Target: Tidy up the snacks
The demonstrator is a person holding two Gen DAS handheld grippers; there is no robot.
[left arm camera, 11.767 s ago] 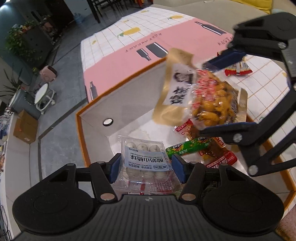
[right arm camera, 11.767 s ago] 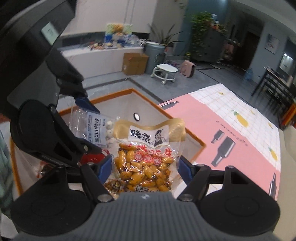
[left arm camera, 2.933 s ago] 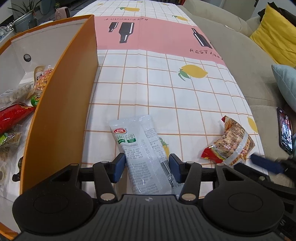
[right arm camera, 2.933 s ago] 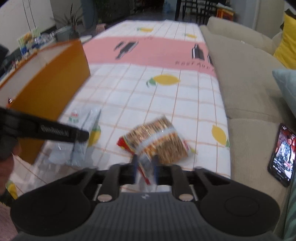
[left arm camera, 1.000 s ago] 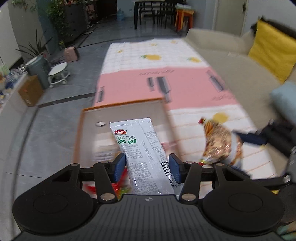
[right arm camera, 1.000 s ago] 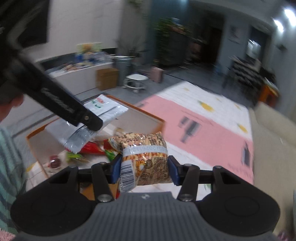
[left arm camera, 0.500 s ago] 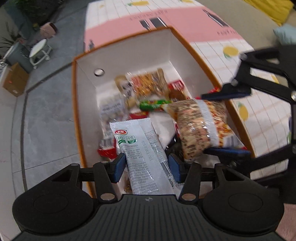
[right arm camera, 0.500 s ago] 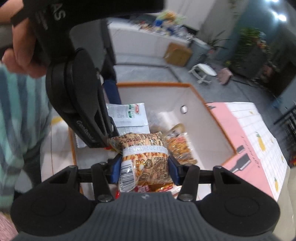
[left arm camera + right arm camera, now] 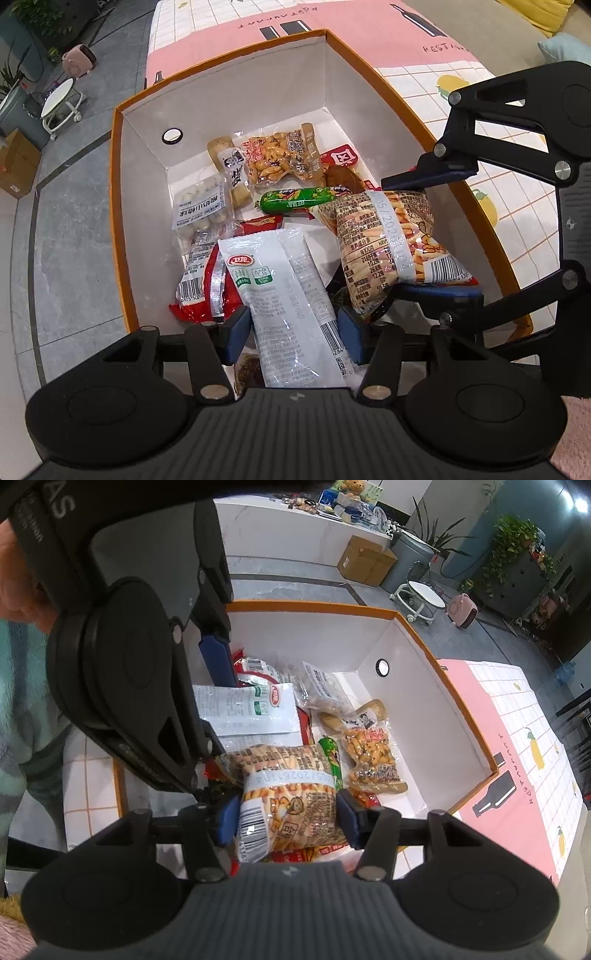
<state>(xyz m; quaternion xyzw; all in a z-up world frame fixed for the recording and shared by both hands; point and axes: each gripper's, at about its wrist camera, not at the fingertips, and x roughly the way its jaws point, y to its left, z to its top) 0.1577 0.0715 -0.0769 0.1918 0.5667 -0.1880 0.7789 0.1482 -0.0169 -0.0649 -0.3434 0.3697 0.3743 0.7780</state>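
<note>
White packet (image 9: 284, 295) over orange box (image 9: 122, 206), long axis toward its far wall. Left hand-held gripper (image 9: 293, 332) pitched steeply down, jaws just opening, pads barely clear of it.

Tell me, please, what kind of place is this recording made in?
Probably a home living room: a sofa with a yellow cushion, a table under a pink checked tablecloth, potted plants, and a tiled floor.

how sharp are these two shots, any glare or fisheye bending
Left wrist view: sharp, print on the white packet readable; glare streaks on its film; the box rim bows from the fisheye. Right wrist view: sharp at the striped bag, softer toward the edges; the room behind curves strongly, and the left gripper blocks much of the left side.
</note>
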